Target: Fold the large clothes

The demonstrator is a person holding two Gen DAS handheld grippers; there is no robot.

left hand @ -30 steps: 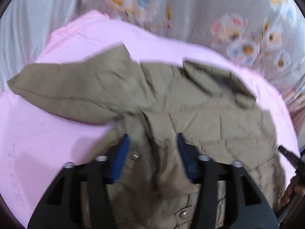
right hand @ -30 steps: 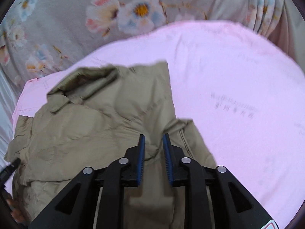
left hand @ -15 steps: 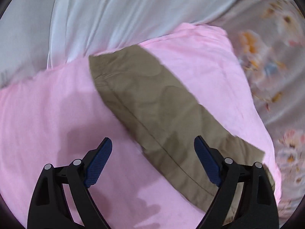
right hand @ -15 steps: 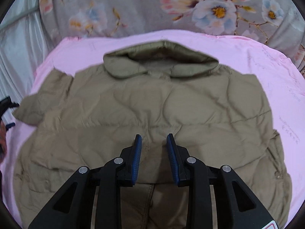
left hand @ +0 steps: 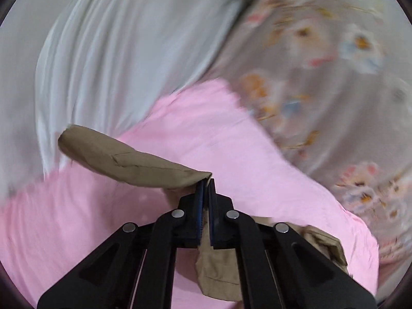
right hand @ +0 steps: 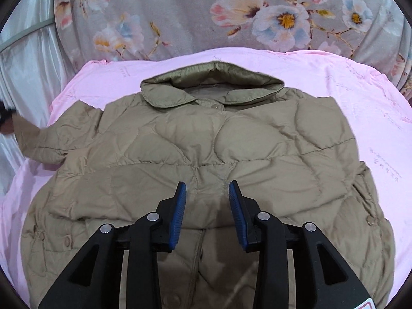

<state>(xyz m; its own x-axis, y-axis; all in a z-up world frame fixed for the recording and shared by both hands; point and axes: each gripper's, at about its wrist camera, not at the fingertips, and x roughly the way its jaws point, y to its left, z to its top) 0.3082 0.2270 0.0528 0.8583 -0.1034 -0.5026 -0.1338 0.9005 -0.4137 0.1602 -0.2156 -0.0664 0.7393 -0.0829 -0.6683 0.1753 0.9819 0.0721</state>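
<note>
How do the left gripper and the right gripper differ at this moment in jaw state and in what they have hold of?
The left gripper has its jaws shut on the jacket sleeve, lifting it off the pink sheet; the right gripper grips nothing, hanging over the khaki quilted jacket. The left jaws are pressed together, while the right jaws stand apart and are opening. Both have black frames with blue pads.

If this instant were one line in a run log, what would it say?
step: fold sleeve | left gripper: shut on sleeve of quilted khaki padded jacket, lifted | right gripper: opening, empty, over jacket | surface: pink sheet
</note>
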